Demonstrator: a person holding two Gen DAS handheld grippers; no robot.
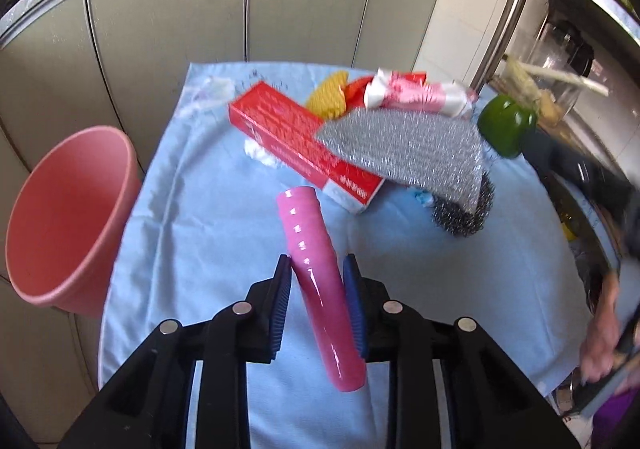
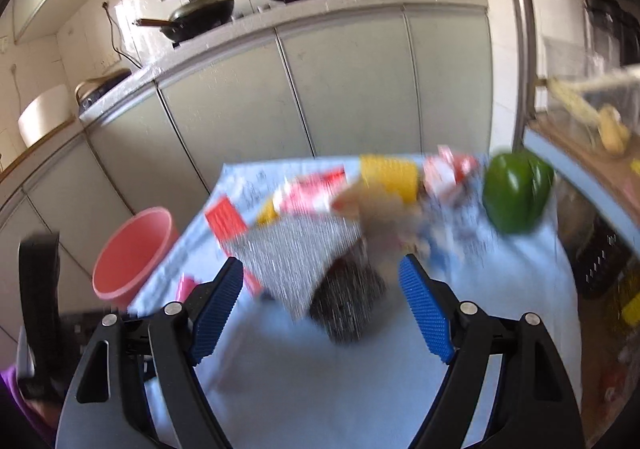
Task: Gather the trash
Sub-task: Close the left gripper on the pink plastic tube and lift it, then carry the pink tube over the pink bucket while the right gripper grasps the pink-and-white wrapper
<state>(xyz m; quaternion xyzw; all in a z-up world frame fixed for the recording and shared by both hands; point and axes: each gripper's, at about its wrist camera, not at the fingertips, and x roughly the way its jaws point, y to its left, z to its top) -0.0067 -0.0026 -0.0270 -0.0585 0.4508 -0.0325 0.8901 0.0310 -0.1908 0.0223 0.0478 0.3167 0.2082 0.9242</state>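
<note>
Now left tool (image 1: 316, 281) pinches pink tube (image 1: 316, 281); right tool (image 2: 322, 303) spread, empty.

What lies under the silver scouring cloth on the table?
The silver scouring cloth covers a dark steel wool ball and part of the red box; anything else underneath is hidden.

Pink tube (image 1: 320, 281), centre of the left wrist view — smooth, glossy plastic with bright highlights. Gripper pads (image 1: 282, 305), lower centre — blue, finely ribbed, rubbery and matt, on black matt plastic arms with polished metal pins. Tablecloth (image 1: 208, 241) — pale blue cloth, matt, softly creased. Red box (image 1: 296, 137), upper centre — printed card, slightly sheeny. Scouring pad (image 1: 412, 149) — silvery, glittering mesh; beneath it a dark wire scourer (image 1: 464, 213), rough. Bucket (image 1: 68, 217), left edge — pink matt plastic. Green pepper (image 2: 516, 193), right of the right wrist view — waxy, shiny.
</note>
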